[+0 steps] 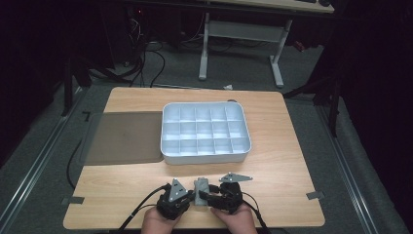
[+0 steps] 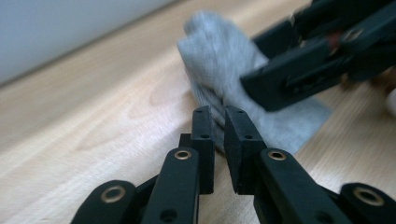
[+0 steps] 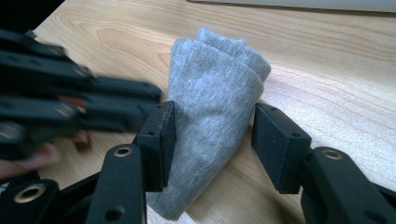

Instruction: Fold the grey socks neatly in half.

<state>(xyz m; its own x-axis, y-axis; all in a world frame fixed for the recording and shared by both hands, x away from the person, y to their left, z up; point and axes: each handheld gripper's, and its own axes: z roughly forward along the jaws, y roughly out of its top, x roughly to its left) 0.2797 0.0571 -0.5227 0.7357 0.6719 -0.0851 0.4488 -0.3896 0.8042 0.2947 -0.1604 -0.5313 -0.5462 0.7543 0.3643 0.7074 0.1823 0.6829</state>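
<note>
A folded grey cloth [image 1: 201, 187] lies on the wooden table [image 1: 287, 170] near its front edge, between the two grippers. My right gripper [image 1: 205, 197] stands open around the cloth [image 3: 215, 84]. Its left pad rests against the fabric and its right pad stands a little off it. My left gripper [image 1: 193, 198] comes in from the other side. Its jaws [image 2: 219, 114] are almost together with a thin slit between them and nothing clearly pinched. Their tips are at the near edge of the cloth [image 2: 215, 56]. The left gripper's fingers [image 3: 116, 91] are blurred beside the cloth.
A white tray [image 1: 168, 158] with several empty compartments sits mid-table beyond the cloth. A dark flat mat [image 1: 124, 136] lies to its left. A person's hands [image 1: 156, 222] hold the grippers at the table's front edge. Desk legs and cables stand on the floor behind.
</note>
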